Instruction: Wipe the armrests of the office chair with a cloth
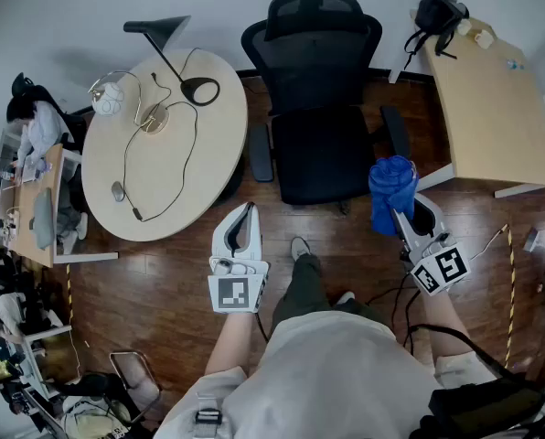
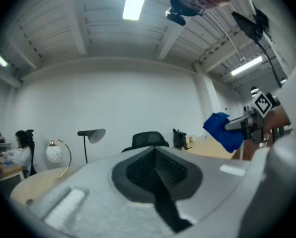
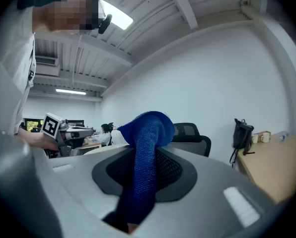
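Note:
The black office chair (image 1: 318,90) stands ahead of me by the wall, with its left armrest (image 1: 261,152) and right armrest (image 1: 396,133) both bare. My right gripper (image 1: 398,213) is shut on a bunched blue cloth (image 1: 392,193), held just in front of the right armrest and apart from it. In the right gripper view the cloth (image 3: 145,157) hangs from between the jaws, hiding part of the chair (image 3: 192,133). My left gripper (image 1: 248,212) is shut with nothing in it, held in front of the seat. The chair back (image 2: 147,139) shows beyond its jaws.
A round beige table (image 1: 208,126) with a black lamp (image 1: 176,58) and cables stands left of the chair. A wooden desk (image 1: 487,108) with a black bag (image 1: 437,7) stands at the right. A person (image 1: 35,126) sits far left. My shoe (image 1: 300,247) is on the wood floor.

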Demonstrator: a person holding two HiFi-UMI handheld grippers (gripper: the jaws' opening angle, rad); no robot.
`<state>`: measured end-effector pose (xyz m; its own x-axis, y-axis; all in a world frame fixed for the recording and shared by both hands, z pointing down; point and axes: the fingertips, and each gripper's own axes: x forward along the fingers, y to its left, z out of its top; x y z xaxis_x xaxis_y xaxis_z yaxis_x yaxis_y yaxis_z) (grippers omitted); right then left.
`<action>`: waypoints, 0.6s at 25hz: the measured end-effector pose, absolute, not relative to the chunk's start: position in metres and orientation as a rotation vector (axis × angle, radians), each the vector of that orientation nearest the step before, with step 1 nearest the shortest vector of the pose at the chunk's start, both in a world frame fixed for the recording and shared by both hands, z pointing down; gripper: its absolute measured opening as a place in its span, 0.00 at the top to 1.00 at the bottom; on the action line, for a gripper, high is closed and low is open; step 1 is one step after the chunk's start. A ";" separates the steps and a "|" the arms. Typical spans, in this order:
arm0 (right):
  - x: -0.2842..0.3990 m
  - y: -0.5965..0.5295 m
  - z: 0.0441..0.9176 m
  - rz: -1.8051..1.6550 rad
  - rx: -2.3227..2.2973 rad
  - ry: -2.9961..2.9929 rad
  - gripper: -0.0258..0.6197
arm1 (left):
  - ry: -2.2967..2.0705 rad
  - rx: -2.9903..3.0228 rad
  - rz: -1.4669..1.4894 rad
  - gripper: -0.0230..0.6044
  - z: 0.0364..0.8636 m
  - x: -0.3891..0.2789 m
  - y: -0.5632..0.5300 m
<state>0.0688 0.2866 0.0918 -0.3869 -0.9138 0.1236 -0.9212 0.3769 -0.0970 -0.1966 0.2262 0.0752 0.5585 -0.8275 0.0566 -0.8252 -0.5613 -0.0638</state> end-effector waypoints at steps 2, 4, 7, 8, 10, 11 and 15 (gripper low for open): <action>0.051 0.230 0.098 0.229 1.689 -2.602 0.81 | 1.464 -2.760 -0.136 0.96 0.099 -0.207 0.175; 0.035 0.177 0.111 0.204 1.658 -2.628 0.81 | 1.486 -2.778 -0.167 0.96 0.127 -0.207 0.124; 0.026 0.114 0.151 0.212 1.605 -2.644 0.81 | 1.548 -2.792 -0.254 0.96 0.174 -0.190 0.071; 0.027 0.097 0.168 0.224 1.600 -2.640 0.81 | 1.571 -2.788 -0.275 0.96 0.189 -0.184 0.059; 0.035 0.065 0.203 0.226 1.597 -2.610 0.81 | 1.607 -2.764 -0.303 0.96 0.217 -0.172 0.040; 0.038 0.049 0.219 0.225 1.594 -2.593 0.81 | 1.618 -2.751 -0.331 0.96 0.232 -0.168 0.031; 0.022 -0.015 0.288 0.258 1.499 -2.579 0.81 | 1.693 -2.723 -0.428 0.96 0.296 -0.173 -0.005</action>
